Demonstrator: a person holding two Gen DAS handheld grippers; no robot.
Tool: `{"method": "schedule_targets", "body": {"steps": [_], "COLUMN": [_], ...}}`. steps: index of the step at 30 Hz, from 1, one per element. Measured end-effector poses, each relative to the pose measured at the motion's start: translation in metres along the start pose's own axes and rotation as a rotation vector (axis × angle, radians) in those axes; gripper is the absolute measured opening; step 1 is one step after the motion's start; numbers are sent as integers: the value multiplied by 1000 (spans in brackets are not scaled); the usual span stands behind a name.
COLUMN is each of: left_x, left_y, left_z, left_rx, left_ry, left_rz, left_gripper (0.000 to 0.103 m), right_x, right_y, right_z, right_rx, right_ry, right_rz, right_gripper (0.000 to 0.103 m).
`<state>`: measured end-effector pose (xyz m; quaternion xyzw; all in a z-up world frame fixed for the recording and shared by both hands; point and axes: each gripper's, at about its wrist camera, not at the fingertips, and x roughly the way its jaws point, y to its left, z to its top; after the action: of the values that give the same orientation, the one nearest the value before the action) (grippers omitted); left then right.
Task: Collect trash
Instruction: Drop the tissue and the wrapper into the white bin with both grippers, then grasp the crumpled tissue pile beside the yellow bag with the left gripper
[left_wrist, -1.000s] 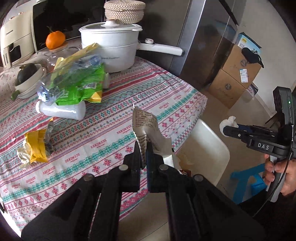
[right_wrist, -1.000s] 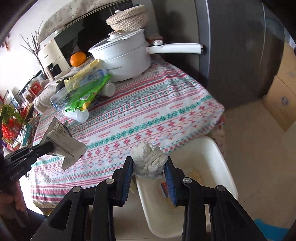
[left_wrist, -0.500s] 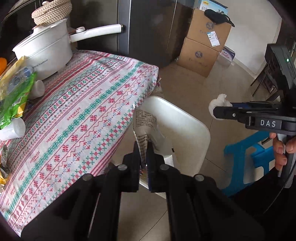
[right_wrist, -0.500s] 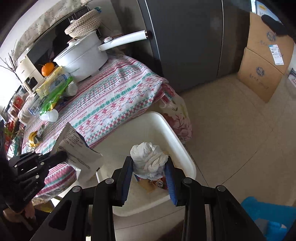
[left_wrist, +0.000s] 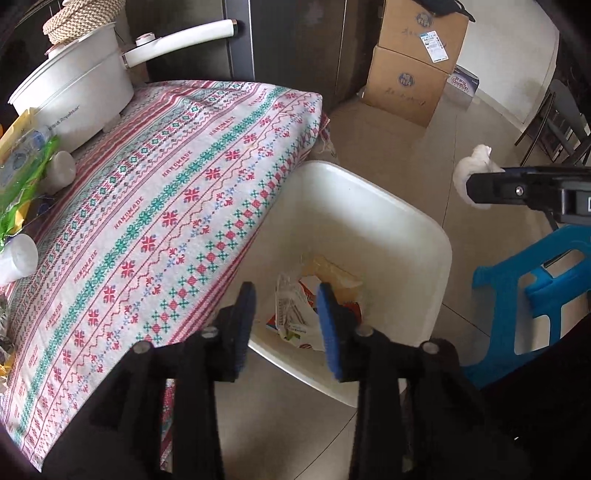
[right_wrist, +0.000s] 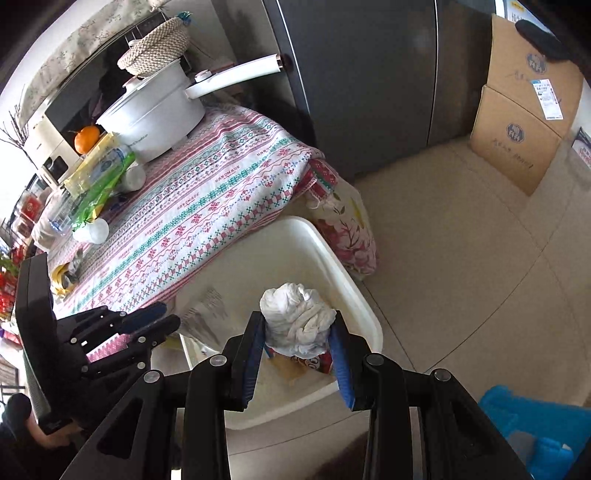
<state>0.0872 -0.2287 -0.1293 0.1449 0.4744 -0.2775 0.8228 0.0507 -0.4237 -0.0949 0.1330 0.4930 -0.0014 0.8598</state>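
Observation:
A white plastic bin (left_wrist: 417, 229) stands on the floor beside the table; it also shows in the right wrist view (right_wrist: 354, 284). My left gripper (left_wrist: 286, 325) is open above it. The printed paper (left_wrist: 291, 317) lies inside the bin among wrappers. My right gripper (right_wrist: 297, 339) is shut on a crumpled white tissue (right_wrist: 295, 317), held over the bin's near edge. The tissue also shows in the left wrist view (left_wrist: 471, 170), to the right of the bin. More trash stays on the table: a green bag (right_wrist: 99, 184), a white cup (right_wrist: 94, 230) and a yellow wrapper (right_wrist: 61, 275).
The table has a patterned cloth (left_wrist: 155, 206) and a white pot (left_wrist: 77, 96) at the back. A blue stool (left_wrist: 532, 291) stands right of the bin. Cardboard boxes (left_wrist: 413, 62) and a dark fridge (right_wrist: 369, 74) stand behind. A floral bag (right_wrist: 343, 225) leans at the table corner.
My left gripper has opened and the printed paper has dropped into the bin. Both grippers have moved from the table towards the bin. The right gripper still holds the tissue.

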Motion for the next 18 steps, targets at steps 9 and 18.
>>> {"method": "schedule_targets", "body": {"steps": [9, 18], "left_x": [-41, -60], "left_y": [37, 99], "left_z": [1, -14], "left_rx": [-74, -243], "left_ry": [-49, -22], "left_rz": [73, 128], "left_gripper": [75, 84], "right_x": [13, 41], "right_y": [15, 28], "right_z": [0, -4], "right_rx": [-38, -73], "right_ry": [40, 119], "right_rz": [-11, -35], "right_gripper": [36, 36]}}
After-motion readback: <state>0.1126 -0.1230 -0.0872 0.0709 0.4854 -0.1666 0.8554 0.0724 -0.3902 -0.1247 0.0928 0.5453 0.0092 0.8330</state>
